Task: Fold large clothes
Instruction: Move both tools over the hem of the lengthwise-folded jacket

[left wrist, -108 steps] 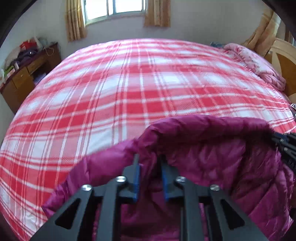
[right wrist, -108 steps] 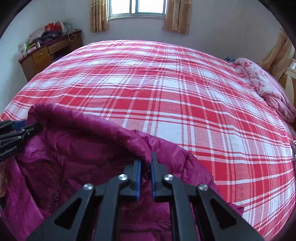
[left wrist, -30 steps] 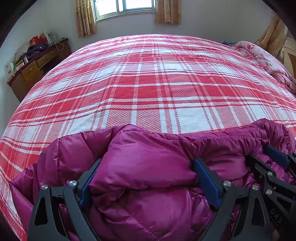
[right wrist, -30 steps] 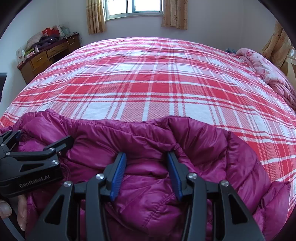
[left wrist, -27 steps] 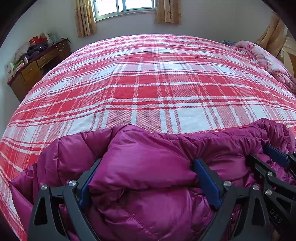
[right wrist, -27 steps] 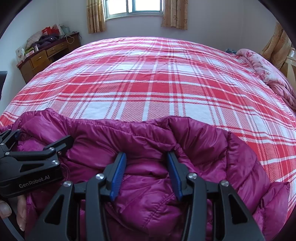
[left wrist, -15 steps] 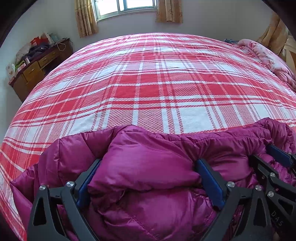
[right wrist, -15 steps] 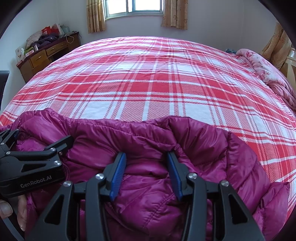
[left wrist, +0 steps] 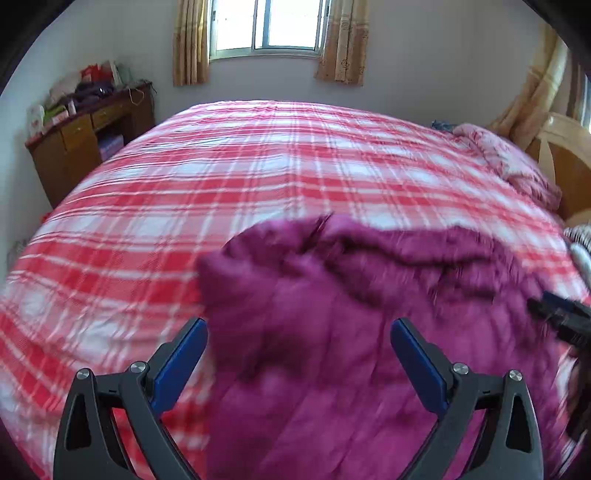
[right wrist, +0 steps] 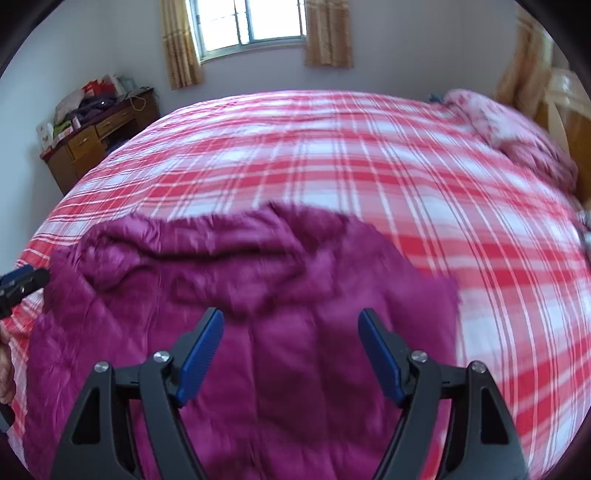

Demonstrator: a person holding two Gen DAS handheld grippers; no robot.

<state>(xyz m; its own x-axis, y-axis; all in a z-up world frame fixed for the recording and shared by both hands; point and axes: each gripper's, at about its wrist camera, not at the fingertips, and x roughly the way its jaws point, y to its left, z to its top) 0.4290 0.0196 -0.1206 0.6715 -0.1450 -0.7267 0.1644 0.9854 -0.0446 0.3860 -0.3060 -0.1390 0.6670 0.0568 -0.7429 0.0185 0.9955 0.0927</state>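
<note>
Now both of your grippers stand with jaws wide and nothing clamped. The left gripper (left wrist: 298, 334) hangs above the near left part of the magenta puffer jacket (left wrist: 332, 314), its blue pads (left wrist: 181, 360) clear of the fabric. The right gripper (right wrist: 290, 330) has just been opening its jaws; the jacket lies below them, not pressed by either pad. The jacket rests in a rumpled heap on the near edge of the bed (left wrist: 258, 166), which carries a red and white plaid cover. The frames are blurred, so finer folds cannot be read. Farther off, a pink quilt (left wrist: 509, 162) is bunched at the far right by the headboard. A wooden dresser (left wrist: 88, 144) stands at the far left, and a curtained window (left wrist: 269, 26) sits in the far wall.
</note>
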